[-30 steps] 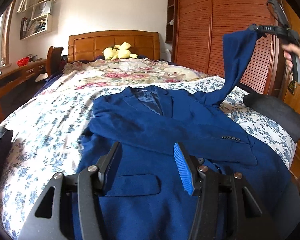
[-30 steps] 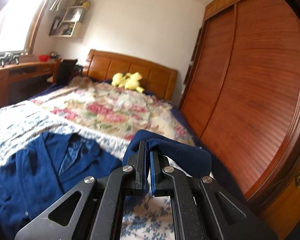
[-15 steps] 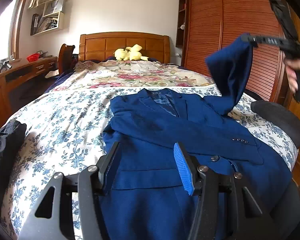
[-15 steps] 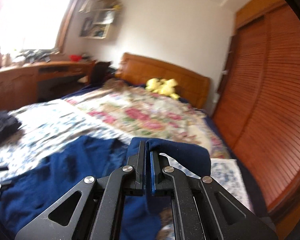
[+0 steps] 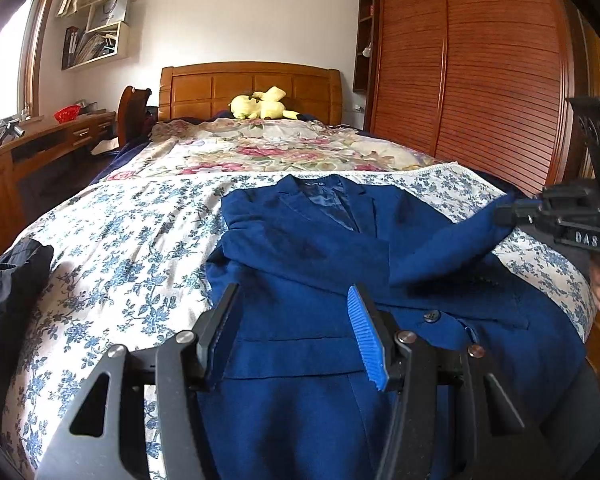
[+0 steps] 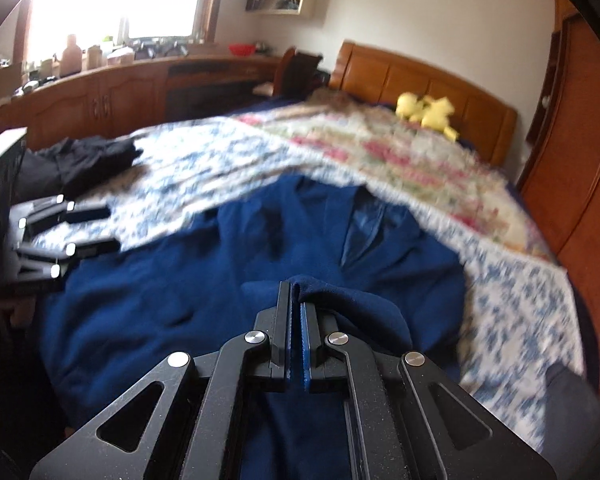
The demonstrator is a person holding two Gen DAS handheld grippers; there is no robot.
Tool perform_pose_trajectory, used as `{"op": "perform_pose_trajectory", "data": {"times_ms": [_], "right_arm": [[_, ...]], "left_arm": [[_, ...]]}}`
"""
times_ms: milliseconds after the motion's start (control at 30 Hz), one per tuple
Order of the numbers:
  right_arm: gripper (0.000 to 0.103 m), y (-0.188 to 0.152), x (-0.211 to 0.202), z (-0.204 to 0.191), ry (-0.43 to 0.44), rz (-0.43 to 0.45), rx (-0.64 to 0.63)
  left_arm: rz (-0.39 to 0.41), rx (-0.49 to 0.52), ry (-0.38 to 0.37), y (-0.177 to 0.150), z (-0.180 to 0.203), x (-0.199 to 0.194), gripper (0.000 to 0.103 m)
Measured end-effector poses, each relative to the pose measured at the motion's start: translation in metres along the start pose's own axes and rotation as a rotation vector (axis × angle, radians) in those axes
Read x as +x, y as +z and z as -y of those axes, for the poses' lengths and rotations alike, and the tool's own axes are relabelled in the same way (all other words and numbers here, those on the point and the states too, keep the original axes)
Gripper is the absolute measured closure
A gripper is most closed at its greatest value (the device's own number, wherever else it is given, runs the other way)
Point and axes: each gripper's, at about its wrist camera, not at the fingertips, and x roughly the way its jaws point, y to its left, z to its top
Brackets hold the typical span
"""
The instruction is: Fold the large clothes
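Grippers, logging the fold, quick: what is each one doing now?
Left gripper: open, empty, above the blue jacket.
Right gripper: closed on the jacket sleeve.

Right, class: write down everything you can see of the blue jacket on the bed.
The blue jacket lies face up on the bed, collar toward the headboard. It looks like soft woven cloth with lapels, a shinier lining, a dark button and pocket flaps. One sleeve is already folded across the chest. The right claw is shut on the other sleeve, holding it over the front.
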Motion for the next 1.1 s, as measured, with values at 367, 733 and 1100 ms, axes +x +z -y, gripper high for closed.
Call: {"op": "perform_pose_trajectory", "data": {"times_ms": [367, 733, 1100], "right_arm": [[0.095, -0.034, -0.004, -0.004, 0.032, -0.106, 0.069], [0.066, -0.065, -0.012, 0.006, 0.008, -0.154, 0.109], [0.066, -0.069, 0.056, 0.038, 0.022, -0.186, 0.25]], "left_arm": [[-0.013, 0.013, 0.0, -0.001, 0.006, 0.006, 0.05], [-0.016, 0.03, -0.001, -0.002, 0.01, 0.007, 0.05], [-0.026, 0.05, -0.008, -0.004, 0.018, 0.01, 0.05]]}}
